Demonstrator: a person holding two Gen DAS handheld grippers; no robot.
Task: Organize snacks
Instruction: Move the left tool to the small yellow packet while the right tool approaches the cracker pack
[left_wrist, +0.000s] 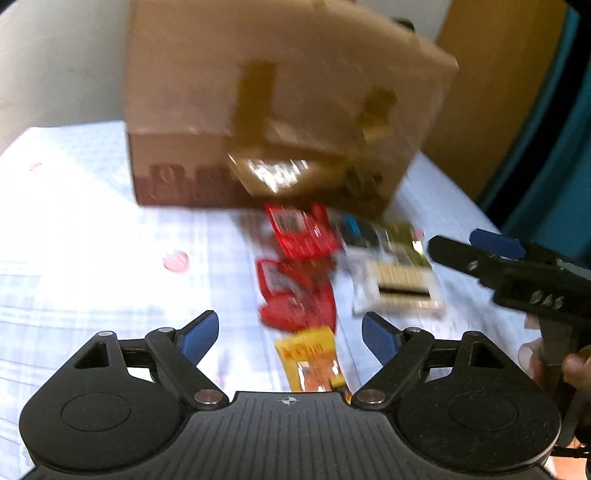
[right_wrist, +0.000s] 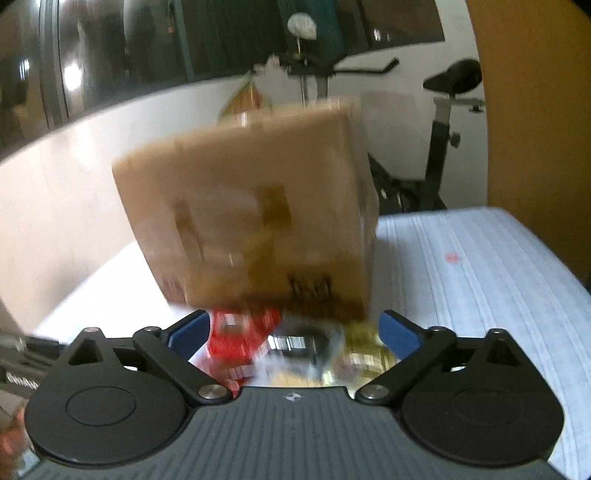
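Hovering over the table (left_wrist: 74, 221), my left gripper (left_wrist: 290, 332) has its fingers apart, holding nothing; a yellow packet (left_wrist: 314, 358) lies between them on the cloth. Beyond it sit two red packets (left_wrist: 299, 295), then a clear packet (left_wrist: 397, 284) and a dark one (left_wrist: 362, 230), all near the table's middle, just before the box (left_wrist: 280, 103). My right gripper (right_wrist: 291, 336), fingers likewise apart and empty, faces the same blurred packets and box (right_wrist: 251, 221).

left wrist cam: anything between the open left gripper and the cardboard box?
Yes: a yellow packet nearest the left gripper, then two red packets toward the cardboard box.
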